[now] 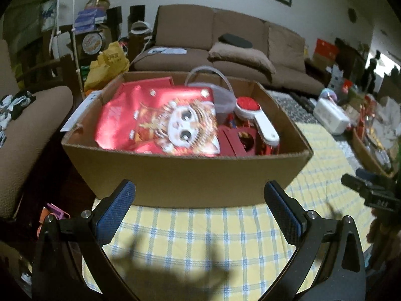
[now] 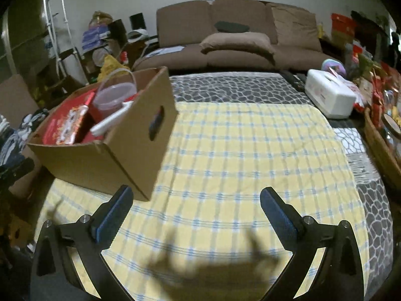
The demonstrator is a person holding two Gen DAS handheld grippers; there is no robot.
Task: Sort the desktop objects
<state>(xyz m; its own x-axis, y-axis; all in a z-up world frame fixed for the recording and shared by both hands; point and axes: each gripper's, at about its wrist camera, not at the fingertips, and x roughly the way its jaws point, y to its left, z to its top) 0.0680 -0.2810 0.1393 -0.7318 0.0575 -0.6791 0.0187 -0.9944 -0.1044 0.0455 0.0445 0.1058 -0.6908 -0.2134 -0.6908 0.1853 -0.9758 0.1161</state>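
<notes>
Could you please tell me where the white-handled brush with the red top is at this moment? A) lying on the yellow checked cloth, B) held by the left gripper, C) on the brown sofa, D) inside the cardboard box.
D: the white-handled brush lies inside the cardboard box, beside the red cartoon bag, while the left gripper and the right gripper are both open and hold nothing.

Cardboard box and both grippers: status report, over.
Left gripper open, empty, facing the cardboard box. Right gripper open, empty, over the checked cloth. Box holds red bag, clear bucket. Nothing blocking.
</notes>
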